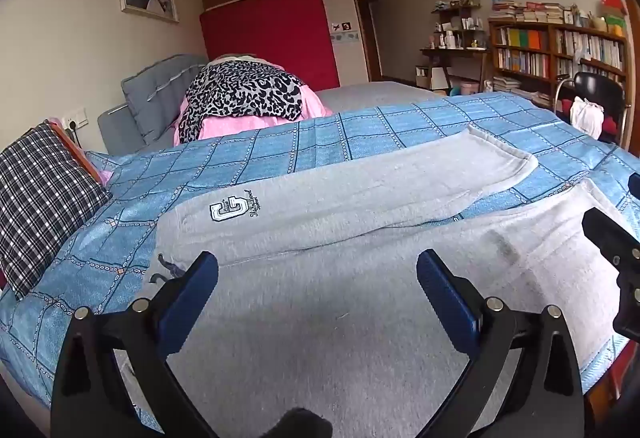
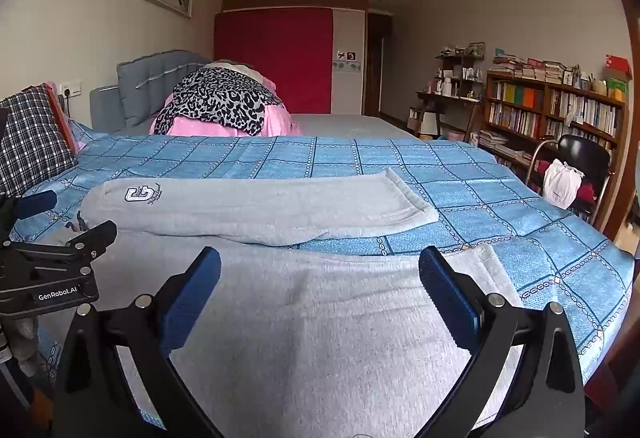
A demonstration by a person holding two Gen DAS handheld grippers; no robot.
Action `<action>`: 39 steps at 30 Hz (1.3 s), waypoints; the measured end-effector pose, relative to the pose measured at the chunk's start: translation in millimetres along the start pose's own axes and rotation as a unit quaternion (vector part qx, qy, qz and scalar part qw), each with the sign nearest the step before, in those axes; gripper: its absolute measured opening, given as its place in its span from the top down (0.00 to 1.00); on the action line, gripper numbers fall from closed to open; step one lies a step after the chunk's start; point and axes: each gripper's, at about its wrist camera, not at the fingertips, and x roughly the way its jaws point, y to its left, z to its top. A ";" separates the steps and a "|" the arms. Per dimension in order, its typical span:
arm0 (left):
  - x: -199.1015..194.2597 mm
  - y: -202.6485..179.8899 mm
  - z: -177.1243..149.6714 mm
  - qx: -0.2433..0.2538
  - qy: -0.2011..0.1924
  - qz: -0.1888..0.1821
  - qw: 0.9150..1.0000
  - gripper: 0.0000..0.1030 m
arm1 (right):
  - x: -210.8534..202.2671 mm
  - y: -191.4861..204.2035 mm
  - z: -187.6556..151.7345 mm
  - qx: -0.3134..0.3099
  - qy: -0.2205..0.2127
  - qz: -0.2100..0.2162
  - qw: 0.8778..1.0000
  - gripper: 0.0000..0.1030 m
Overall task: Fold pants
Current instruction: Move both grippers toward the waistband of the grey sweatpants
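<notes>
Grey sweatpants (image 1: 360, 194) with a "G" patch near the waist lie spread flat on the blue checked bedsheet (image 1: 280, 146), waist to the left, both legs running right. My left gripper (image 1: 318, 270) is open and empty, hovering over the near leg close to the waist. My right gripper (image 2: 320, 270) is open and empty over the same near leg (image 2: 320, 318), near its cuff. The far leg (image 2: 260, 206) lies beyond it. Each gripper shows at the other view's edge: the right one (image 1: 616, 250), the left one (image 2: 60, 258).
A plaid pillow (image 1: 44, 206) lies at the bed's left end. A leopard-print cloth on pink bedding (image 1: 244, 98) sits behind the bed. A bookshelf (image 1: 560, 54) and a black chair with a white bag (image 1: 592, 106) stand at the right.
</notes>
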 end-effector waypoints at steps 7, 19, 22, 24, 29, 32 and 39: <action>1.6 -3.1 -4.5 -0.001 0.002 0.002 1.000 0.05 | 1.0 0.7 -0.9 0.001 0.002 0.000 1.000 0.02; 4.3 -6.4 -4.8 0.002 0.009 0.000 1.000 0.05 | 5.3 -0.9 -6.1 0.003 0.004 0.000 1.000 0.02; 5.1 -6.9 -5.1 0.002 0.010 -0.001 1.000 0.05 | 5.5 -1.9 -7.6 0.004 0.005 0.001 1.000 0.02; 6.0 -7.4 -5.4 0.002 0.011 -0.001 1.000 0.05 | 8.3 -4.1 -9.8 0.006 0.006 0.000 1.000 0.02; 7.6 -4.4 -4.5 0.001 0.016 -0.005 1.000 0.05 | 12.5 -5.0 -9.3 0.009 0.012 0.000 1.000 0.02; 9.2 -3.4 -4.6 0.000 0.019 -0.008 1.000 0.05 | 12.9 -3.7 -8.1 0.009 0.013 0.000 1.000 0.02; 13.3 -1.7 -4.4 -0.003 0.026 -0.011 1.000 0.05 | 15.5 -3.4 -6.7 0.009 0.017 0.000 1.000 0.02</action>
